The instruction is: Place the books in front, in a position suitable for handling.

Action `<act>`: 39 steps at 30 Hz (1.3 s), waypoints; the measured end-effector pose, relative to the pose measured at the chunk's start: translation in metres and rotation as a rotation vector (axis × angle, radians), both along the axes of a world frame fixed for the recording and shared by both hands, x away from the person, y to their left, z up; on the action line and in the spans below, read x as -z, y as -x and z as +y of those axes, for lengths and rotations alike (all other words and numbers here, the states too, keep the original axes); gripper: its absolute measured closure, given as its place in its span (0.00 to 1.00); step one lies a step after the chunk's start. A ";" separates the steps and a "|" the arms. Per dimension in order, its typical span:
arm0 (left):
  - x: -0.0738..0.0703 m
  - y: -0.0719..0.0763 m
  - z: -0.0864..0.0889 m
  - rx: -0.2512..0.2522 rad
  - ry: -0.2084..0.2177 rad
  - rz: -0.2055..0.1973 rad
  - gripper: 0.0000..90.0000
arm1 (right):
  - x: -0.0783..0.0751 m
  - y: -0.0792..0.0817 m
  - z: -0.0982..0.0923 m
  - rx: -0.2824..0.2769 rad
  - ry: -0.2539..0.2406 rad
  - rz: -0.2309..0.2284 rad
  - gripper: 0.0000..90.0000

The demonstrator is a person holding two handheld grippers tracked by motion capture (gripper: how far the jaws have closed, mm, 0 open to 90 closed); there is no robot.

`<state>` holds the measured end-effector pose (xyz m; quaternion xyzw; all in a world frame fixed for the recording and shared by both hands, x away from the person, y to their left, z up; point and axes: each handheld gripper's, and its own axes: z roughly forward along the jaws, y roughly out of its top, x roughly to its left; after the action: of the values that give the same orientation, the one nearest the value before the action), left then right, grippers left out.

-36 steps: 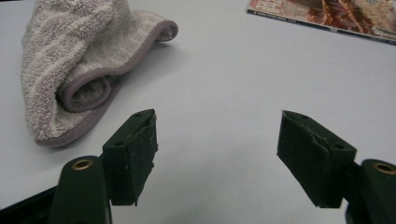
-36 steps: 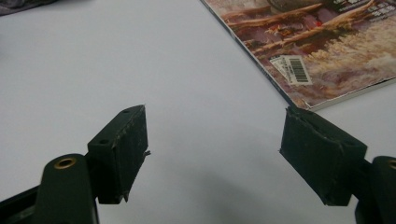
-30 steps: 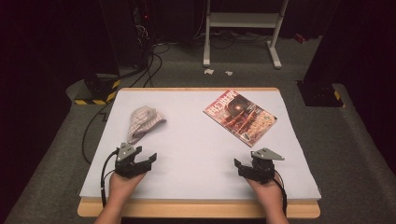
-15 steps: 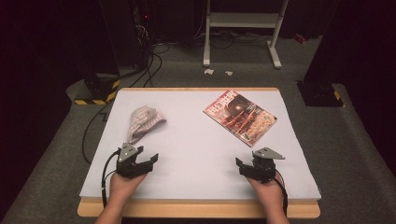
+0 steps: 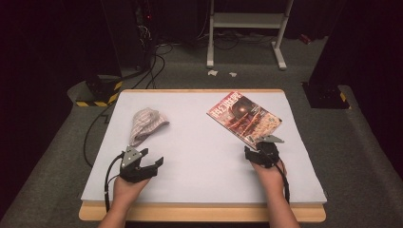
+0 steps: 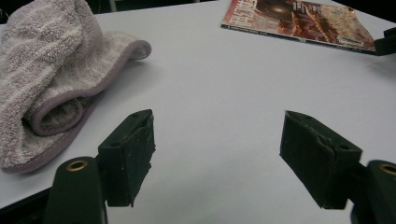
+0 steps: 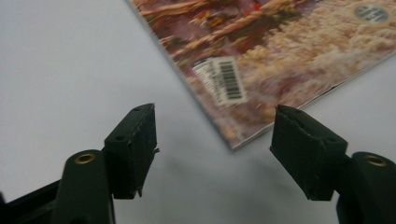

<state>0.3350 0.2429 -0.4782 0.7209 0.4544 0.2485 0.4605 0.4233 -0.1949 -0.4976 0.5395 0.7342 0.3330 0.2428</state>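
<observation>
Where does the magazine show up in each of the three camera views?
High view: the magazine lies right of centre on the table, just beyond the right hand-held gripper.
Left gripper view: top right, near the far edge.
Right gripper view: upper right, its near corner between the open jaws.
Shared landmark: its reddish cover.
</observation>
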 end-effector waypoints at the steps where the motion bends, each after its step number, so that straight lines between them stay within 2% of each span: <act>1: 0.000 0.000 0.000 0.000 0.000 -0.001 0.29 | 0.000 -0.005 -0.003 0.014 -0.002 0.004 0.36; 2: 0.001 0.000 0.001 0.003 0.003 -0.002 0.29 | 0.000 -0.009 -0.004 0.028 0.004 0.009 0.37; 7: 0.002 -0.001 0.002 0.011 0.002 -0.006 0.31 | 0.000 -0.019 -0.016 0.086 -0.042 0.032 0.39; 11: 0.004 -0.003 0.005 -0.002 0.018 0.018 0.31 | 0.005 -0.020 -0.012 0.070 -0.050 0.067 0.39; 16: 0.004 -0.004 0.006 -0.002 0.026 0.032 0.32 | 0.006 -0.015 0.002 0.061 -0.024 0.053 0.36; 21: 0.006 -0.006 0.005 0.006 0.018 0.050 0.32 | 0.005 -0.006 0.015 0.018 -0.011 0.036 0.37; 26: 0.006 -0.005 0.003 0.008 0.018 0.050 0.32 | 0.005 0.000 0.038 -0.041 0.013 0.030 0.38; 32: 0.005 -0.006 0.004 0.010 0.028 0.054 0.34 | 0.006 0.000 0.064 -0.087 0.030 0.016 0.40; 39: 0.007 -0.007 0.004 0.010 0.012 0.069 0.34 | 0.007 -0.006 0.104 -0.160 0.052 0.014 0.41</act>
<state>0.3422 0.2474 -0.4850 0.7285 0.4680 0.2184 0.4501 0.4292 -0.0911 -0.5043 0.4748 0.7853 0.3282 0.2240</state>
